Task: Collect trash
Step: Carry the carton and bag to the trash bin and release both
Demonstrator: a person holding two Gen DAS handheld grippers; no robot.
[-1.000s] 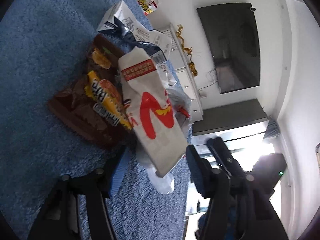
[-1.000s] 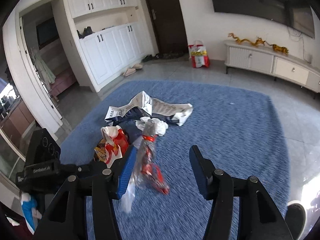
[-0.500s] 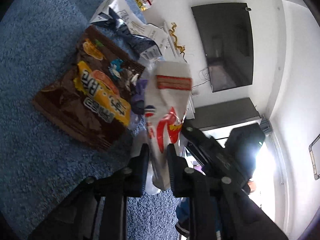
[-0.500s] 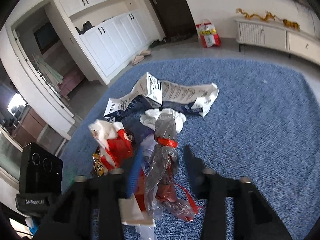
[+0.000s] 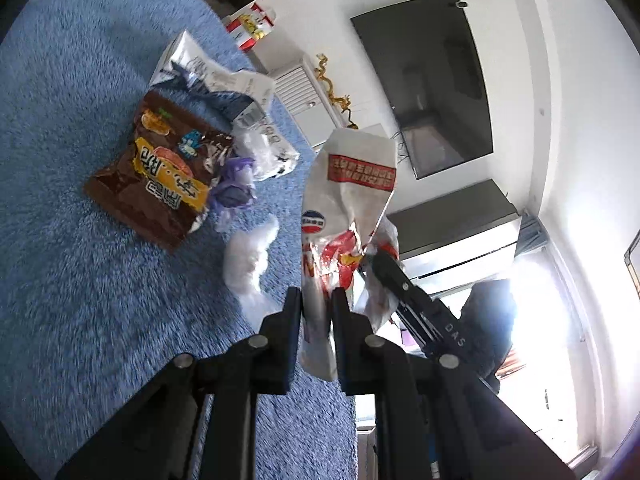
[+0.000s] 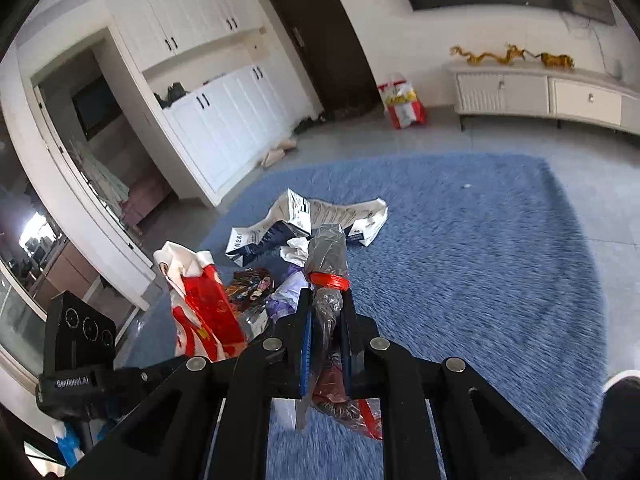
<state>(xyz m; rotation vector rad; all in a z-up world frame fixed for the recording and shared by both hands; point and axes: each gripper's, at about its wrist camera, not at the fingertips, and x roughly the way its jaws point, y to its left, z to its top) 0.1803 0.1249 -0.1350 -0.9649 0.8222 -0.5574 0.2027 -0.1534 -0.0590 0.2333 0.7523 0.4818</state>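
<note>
My left gripper (image 5: 316,304) is shut on a white paper bag with red print (image 5: 352,184), which hangs clear of the blue rug (image 5: 80,280). The same bag (image 6: 200,304) shows at the left of the right wrist view. The jaws of my right gripper (image 6: 326,308) are closing, and their pads press on a clear plastic wrapper with a red tie (image 6: 326,256). On the rug lie a brown snack bag (image 5: 160,176), a crumpled white-and-navy paper pack (image 5: 216,84), a purple wrapper (image 5: 236,184) and a white plastic scrap (image 5: 248,260).
The rug (image 6: 480,260) covers a grey tiled floor. A low white cabinet (image 6: 540,92) runs along the far wall under a dark screen (image 5: 432,80). A red-and-white bag (image 6: 402,104) stands by the dark door. A shoe (image 6: 620,388) shows at the lower right.
Both grippers have gone from open to shut, the left on the paper bag, the right on the clear wrapper. The paper bag has risen off the pile, uncovering the brown snack bag.
</note>
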